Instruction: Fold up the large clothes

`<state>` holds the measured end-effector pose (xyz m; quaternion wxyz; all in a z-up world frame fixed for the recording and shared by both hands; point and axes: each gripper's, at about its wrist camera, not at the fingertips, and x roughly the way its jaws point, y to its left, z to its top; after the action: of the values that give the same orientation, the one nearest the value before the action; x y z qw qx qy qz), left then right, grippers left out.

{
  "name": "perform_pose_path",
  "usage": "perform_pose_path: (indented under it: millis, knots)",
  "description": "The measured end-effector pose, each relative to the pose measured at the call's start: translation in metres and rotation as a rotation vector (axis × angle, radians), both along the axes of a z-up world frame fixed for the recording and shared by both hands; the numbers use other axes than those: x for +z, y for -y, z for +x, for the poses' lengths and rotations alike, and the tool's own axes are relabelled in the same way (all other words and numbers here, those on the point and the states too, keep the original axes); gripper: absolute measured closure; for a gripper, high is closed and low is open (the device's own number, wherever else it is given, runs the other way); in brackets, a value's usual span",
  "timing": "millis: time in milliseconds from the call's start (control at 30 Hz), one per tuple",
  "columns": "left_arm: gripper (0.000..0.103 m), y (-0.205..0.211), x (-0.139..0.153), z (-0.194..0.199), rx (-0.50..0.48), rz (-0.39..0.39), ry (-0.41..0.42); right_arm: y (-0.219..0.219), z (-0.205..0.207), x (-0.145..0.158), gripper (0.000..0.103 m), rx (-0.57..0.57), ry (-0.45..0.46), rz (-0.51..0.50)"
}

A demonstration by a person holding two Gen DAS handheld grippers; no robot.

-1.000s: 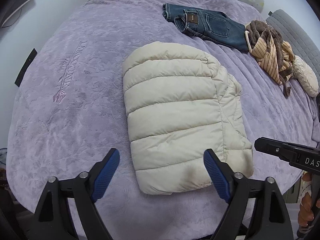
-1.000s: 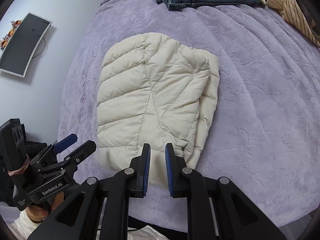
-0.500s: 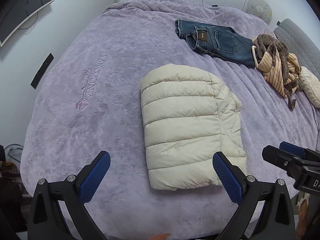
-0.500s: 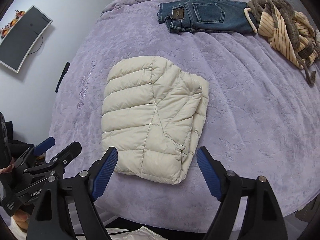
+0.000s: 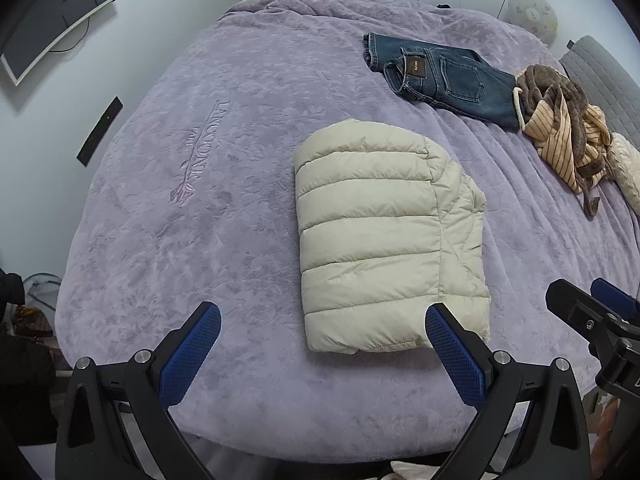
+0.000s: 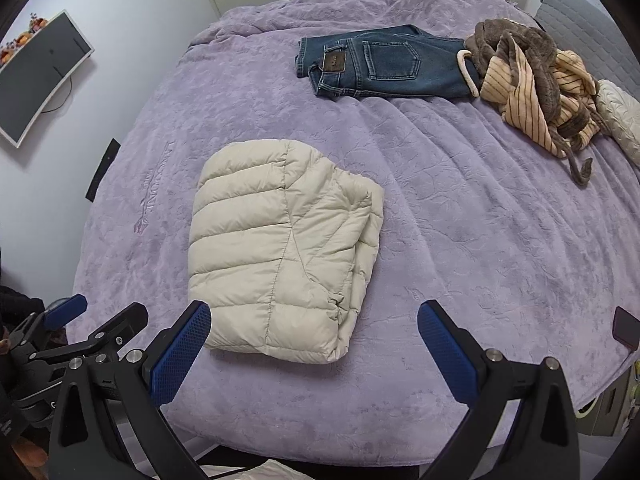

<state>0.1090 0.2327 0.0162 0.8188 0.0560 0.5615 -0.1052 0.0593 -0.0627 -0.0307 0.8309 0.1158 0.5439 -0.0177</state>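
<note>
A cream quilted puffer jacket lies folded into a compact rectangle on the purple bedspread; it also shows in the right wrist view. My left gripper is open and empty, held back near the bed's front edge, just short of the jacket's near end. My right gripper is open and empty, also near the front edge, with the jacket's near right corner ahead of it. Neither gripper touches the jacket.
Folded blue jeans lie at the far side of the bed, also in the right wrist view. A crumpled brown and striped garment and a cream cushion lie at the far right. A monitor hangs on the left wall.
My right gripper went from shut to open. Both grippers pulled back from the jacket toward the bed's front edge. The jacket stays folded in place.
</note>
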Motion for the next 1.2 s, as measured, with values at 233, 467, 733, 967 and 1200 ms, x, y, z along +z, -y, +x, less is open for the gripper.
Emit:
perform_pose_path:
  millis: [233, 467, 733, 967, 1200]
  knots:
    - [0.001, 0.000, 0.005, -0.007, 0.002, 0.007, 0.004, 0.001, -0.006, 0.001, 0.000, -0.009, -0.008, 0.014]
    - [0.001, 0.001, 0.007, -0.010, -0.005, 0.010, 0.005, 0.002, -0.008, 0.002, 0.000, -0.011, -0.007, 0.016]
    - [0.001, 0.002, 0.008, -0.011, -0.007, 0.013, 0.004, 0.006, -0.011, 0.005, 0.000, -0.030, -0.008, 0.026]
    - [0.001, 0.002, 0.007, -0.010, -0.008, 0.017, 0.001, 0.006, -0.010, 0.005, 0.000, -0.029, -0.011, 0.026]
    - [0.001, 0.001, 0.004, -0.006, -0.006, 0.018, -0.005, 0.005, -0.009, 0.003, 0.000, -0.025, -0.015, 0.027]
